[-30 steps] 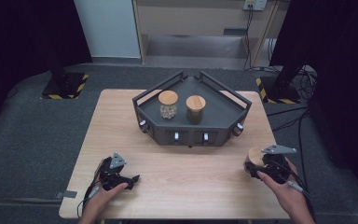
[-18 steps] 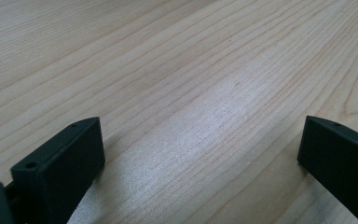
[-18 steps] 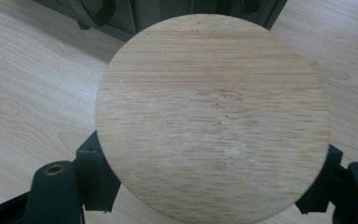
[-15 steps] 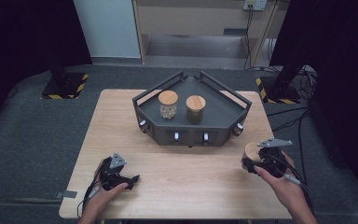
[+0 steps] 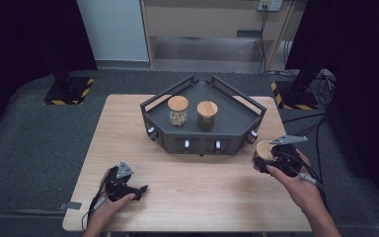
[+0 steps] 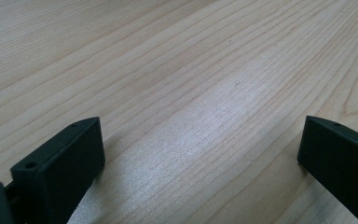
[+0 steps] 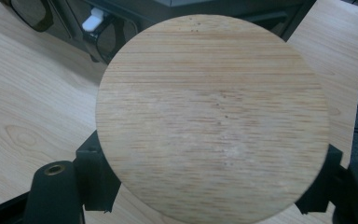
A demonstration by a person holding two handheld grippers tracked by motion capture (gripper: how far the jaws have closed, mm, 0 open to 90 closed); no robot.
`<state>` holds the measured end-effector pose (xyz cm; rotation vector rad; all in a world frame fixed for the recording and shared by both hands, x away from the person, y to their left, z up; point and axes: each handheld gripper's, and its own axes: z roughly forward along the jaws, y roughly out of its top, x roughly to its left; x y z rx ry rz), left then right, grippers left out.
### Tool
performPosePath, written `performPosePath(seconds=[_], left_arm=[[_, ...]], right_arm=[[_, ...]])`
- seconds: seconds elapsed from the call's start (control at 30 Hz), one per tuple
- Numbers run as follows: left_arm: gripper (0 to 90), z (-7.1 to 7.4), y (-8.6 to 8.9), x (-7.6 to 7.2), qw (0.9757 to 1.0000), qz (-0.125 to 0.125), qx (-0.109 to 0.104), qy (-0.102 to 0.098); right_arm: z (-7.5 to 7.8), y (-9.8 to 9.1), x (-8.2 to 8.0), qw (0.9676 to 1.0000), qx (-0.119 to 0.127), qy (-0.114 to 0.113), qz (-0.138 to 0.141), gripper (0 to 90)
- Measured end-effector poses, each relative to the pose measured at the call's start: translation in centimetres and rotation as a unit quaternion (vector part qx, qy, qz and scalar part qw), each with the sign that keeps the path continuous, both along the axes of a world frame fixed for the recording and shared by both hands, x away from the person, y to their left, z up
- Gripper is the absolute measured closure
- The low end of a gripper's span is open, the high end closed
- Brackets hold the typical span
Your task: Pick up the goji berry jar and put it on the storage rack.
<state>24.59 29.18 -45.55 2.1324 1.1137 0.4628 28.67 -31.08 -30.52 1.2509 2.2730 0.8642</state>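
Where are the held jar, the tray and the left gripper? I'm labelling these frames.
jar (image 7: 212, 121): right gripper view, middle of its wooden lid.
tray (image 5: 237, 118): high view, bare floor right of the two jars.
left gripper (image 5: 139, 189): high view, at its jaw tips.

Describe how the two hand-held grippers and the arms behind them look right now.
Both are black: the left gripper and right gripper each carry a grey three-cornered plate on top and trail a cable. The left gripper view shows blocky matte black fingers with small holes. The forearms are bare, with no sleeves in sight.
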Motion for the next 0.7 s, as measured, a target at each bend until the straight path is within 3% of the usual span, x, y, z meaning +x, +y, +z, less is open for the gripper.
performPosePath(seconds=[0.4, 0.47, 0.7], left_arm=[[0.0, 0.0, 0.0, 0.0, 1.0, 0.0, 0.0, 0.0], [0.0, 0.0, 0.0, 0.0, 1.0, 0.0, 0.0, 0.0], [0.0, 0.0, 0.0, 0.0, 1.0, 0.0, 0.0, 0.0]], right_arm=[[1.3, 0.7, 0.9, 0.9999, 0.003, -0.006, 0.008, 25.9], [1.5, 0.5, 1.2, 0.9998, 0.015, -0.002, 0.01, 26.0], [2.4, 1.0, 1.4, 0.9999, 0.007, -0.009, 0.012, 25.9]])
